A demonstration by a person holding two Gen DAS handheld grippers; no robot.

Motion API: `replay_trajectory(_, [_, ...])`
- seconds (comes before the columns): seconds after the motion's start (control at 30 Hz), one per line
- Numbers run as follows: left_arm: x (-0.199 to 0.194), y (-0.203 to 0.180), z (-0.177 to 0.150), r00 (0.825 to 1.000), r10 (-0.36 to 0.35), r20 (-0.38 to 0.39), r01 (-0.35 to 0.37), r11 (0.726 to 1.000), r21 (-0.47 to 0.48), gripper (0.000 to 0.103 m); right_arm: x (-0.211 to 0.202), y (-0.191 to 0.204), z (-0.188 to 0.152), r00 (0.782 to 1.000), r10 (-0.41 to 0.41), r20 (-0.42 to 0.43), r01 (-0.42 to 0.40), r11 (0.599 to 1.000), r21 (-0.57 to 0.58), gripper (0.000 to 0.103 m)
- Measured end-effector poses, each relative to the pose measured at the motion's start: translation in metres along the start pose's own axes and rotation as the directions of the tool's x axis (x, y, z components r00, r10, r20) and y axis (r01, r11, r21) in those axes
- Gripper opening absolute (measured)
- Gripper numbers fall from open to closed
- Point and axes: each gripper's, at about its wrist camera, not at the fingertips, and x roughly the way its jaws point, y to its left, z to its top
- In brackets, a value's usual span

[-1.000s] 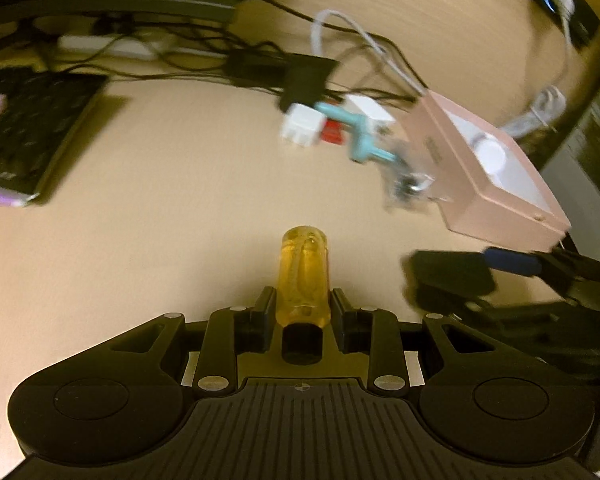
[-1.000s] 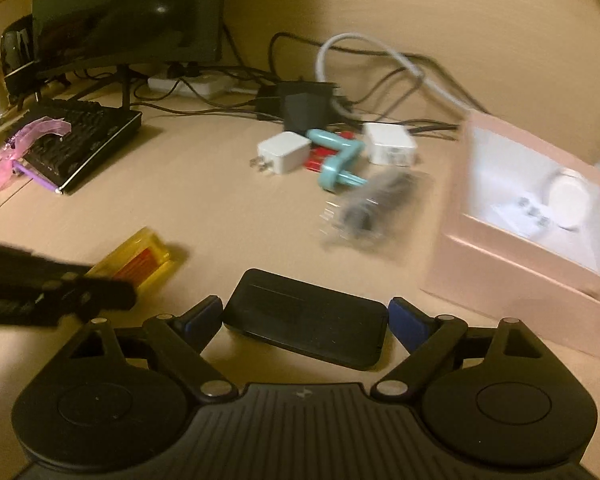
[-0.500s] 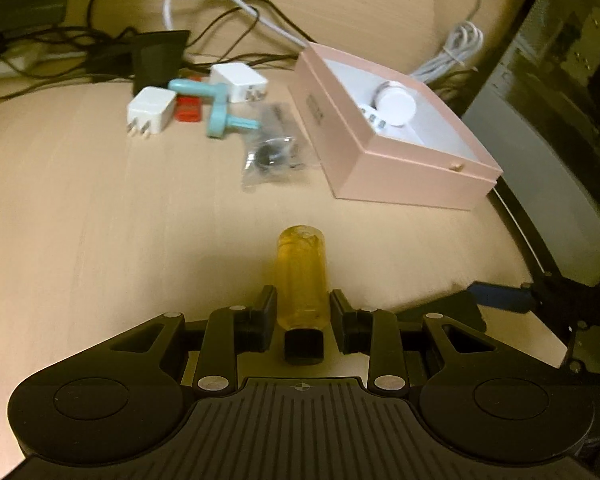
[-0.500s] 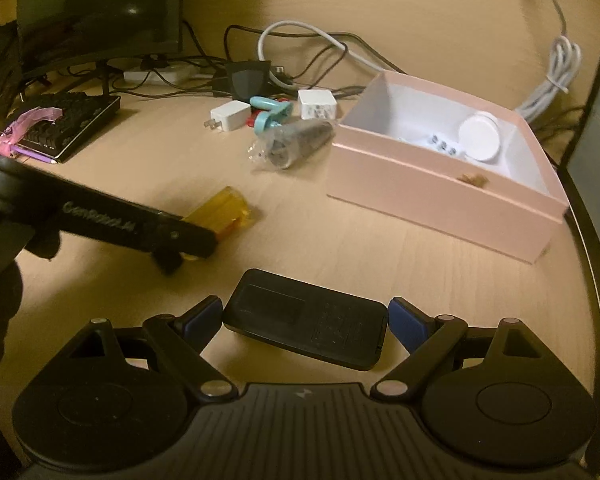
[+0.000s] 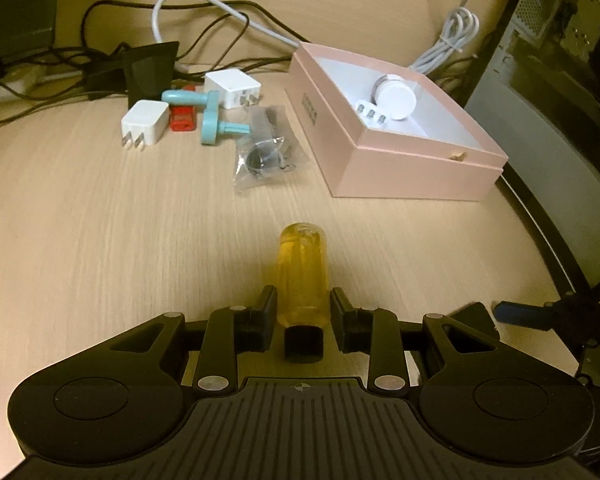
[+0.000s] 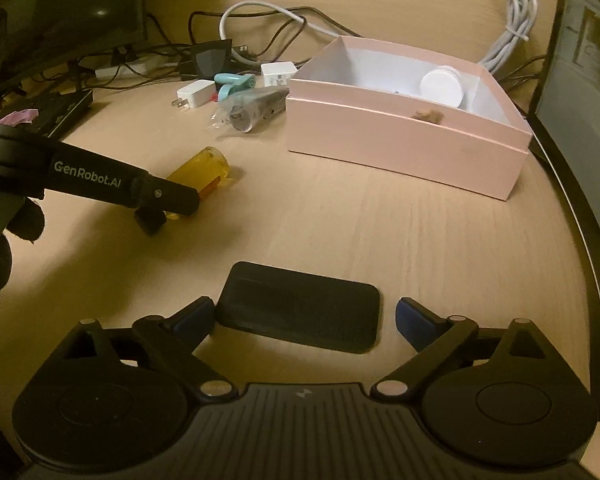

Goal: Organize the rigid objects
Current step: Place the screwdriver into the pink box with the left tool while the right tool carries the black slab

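The left tongs (image 5: pixel 303 306) pinch an amber bottle (image 5: pixel 302 272) by its neck, black cap toward the camera, body pointing at the pink box (image 5: pixel 416 168), probably its destination. The right tongs (image 6: pixel 300 318) bracket a flat black device (image 6: pixel 300 306); whether they press it or stand slightly spread I cannot tell. The box sits near the wooden surface (image 5: pixel 100 220)'s right edge. White chargers (image 5: pixel 146 122), teal pegs and tangled cables crowd the far edge.
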Motion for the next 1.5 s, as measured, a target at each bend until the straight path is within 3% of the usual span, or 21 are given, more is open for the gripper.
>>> replay_trajectory(0.37, [0.001,-0.001,0.002,1.000,0.007,-0.012,-0.007,1.000,0.014,0.033,0.003,0.000,-0.003,0.999,-0.036,0.023,0.035,0.998,0.050,0.103])
replay_trajectory(0.87, [0.019,-0.020,0.017,0.999,0.023,-0.035,-0.020,0.994,0.104,0.033,0.005,0.002,-0.001,0.998,-0.055,0.026,0.053,0.997,0.061,0.103])
replay_trajectory(0.93, [0.017,-0.021,0.013,0.999,0.023,-0.029,-0.019,0.991,0.135,0.033,0.005,0.002,0.001,0.999,-0.048,0.026,0.047,0.997,0.058,0.102])
replay_trajectory(1.03, [0.014,-0.022,0.009,0.999,0.025,-0.019,-0.022,0.987,0.162,0.033,0.002,0.002,0.002,0.999,-0.033,0.031,0.032,0.999,0.030,0.088])
replay_trajectory(1.23, [0.011,-0.022,0.005,1.000,0.020,-0.015,-0.017,0.987,0.160,0.032,-0.007,-0.003,0.009,1.000,0.000,0.008,0.000,0.999,0.041,0.087])
replay_trajectory(1.5, [-0.007,-0.030,-0.007,0.999,-0.042,-0.019,0.046,0.973,0.225,0.032,-0.047,-0.027,0.025,0.989,-0.092,0.112,0.088,0.995,0.037,0.087])
